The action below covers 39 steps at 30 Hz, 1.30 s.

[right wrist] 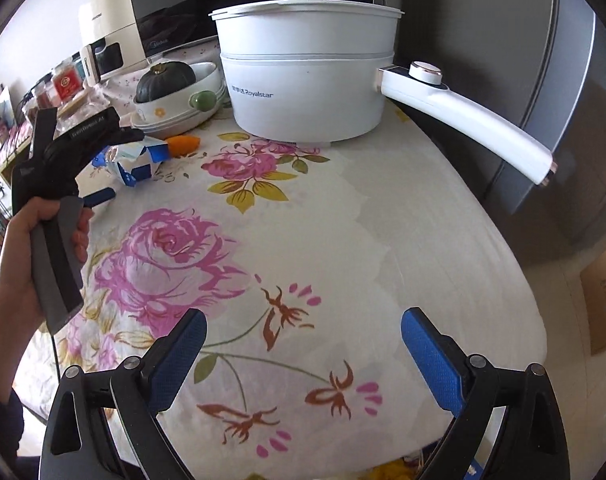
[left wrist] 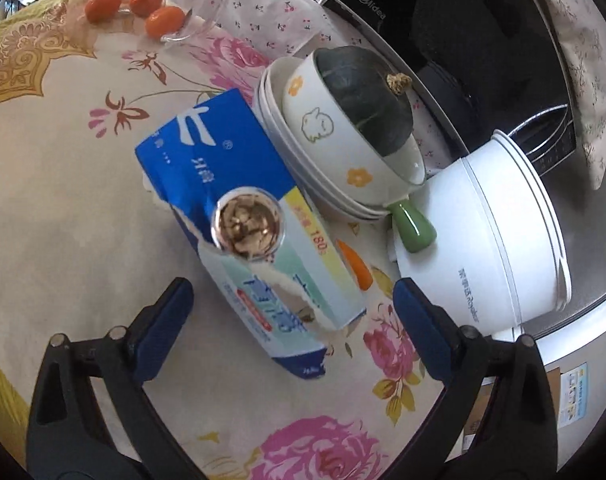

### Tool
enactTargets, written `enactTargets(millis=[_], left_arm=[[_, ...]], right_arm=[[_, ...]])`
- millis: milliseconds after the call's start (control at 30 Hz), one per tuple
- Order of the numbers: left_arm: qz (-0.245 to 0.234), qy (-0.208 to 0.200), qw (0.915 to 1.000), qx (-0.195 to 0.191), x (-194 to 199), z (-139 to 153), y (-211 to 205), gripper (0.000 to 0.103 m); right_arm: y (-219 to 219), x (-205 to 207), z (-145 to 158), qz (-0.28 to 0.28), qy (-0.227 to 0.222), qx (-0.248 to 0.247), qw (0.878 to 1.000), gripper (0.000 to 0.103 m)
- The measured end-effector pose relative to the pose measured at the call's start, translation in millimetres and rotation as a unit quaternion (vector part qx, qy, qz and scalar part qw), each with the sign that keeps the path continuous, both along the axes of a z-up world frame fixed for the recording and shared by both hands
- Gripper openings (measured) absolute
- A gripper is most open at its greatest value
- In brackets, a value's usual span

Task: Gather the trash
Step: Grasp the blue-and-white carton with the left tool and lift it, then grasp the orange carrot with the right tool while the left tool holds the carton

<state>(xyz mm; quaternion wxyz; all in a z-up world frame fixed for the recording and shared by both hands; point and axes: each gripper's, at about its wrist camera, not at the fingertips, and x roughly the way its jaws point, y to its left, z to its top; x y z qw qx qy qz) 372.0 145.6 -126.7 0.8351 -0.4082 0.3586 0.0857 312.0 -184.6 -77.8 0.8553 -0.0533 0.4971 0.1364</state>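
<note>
Torn blue tissue box [left wrist: 243,216] lies on the floral tablecloth [left wrist: 63,200], just ahead of the left gripper [left wrist: 293,300], whose jaws are spread and empty. A small clear cup [left wrist: 248,227] of brownish scraps sits on top. Likely light, soft cardboard that crushes easily; grip across its narrow sides. Right gripper [right wrist: 303,332], also spread and empty, hovers over bare cloth.

Your left gripper [left wrist: 293,298] hangs wide apart over torn blue carton [left wrist: 239,216] lying flat on floral tablecloth [left wrist: 63,200]. Small foil-lined cup [left wrist: 248,229] sits on carton (contents unclear). Orange scrap [left wrist: 357,266] just beside it, near white pot [left wrist: 487,240].
</note>
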Motion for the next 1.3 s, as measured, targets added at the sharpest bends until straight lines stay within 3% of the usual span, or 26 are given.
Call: enactTargets(millis=[100,167,300,433,600,833,1033,1300], left_arm=[[0.024,-0.002,0.9992,-0.033,2,-3,11,0.082],[0.019,0.008,0.9991,-0.038,4,-6,15,0.061],[-0.011,0.006,0.9997,-0.019,0,-4,18,0.05],[-0.061,0.006,0.9979,0.019,-4,7,29,0.027],[-0.128,0.012,0.9872,0.095,-15,28,34,0.022],[-0.145,0.009,0.9728,0.181,-34,55,57,0.02],[-0.139,0.013,0.9711,0.193,-45,57,74,0.02],[-0.128,0.021,0.9747,0.182,-53,49,95,0.02]], right_arm=[[2,4,-6,-0.005,0.013,0.016,1.0,0.099],[4,7,-11,-0.008,0.023,0.021,0.999,0.099],[11,11,-19,-0.011,0.033,0.034,0.999,0.099],[24,23,-22,-0.014,0.037,0.056,0.998,0.099],[64,47,-26,-0.001,0.021,0.075,0.997,0.099],[128,86,-40,0.01,-0.002,0.082,0.997,0.099],[179,123,-53,-0.034,0.002,0.095,0.995,0.098],[216,148,-59,-0.088,0.004,0.104,0.991,0.094]])
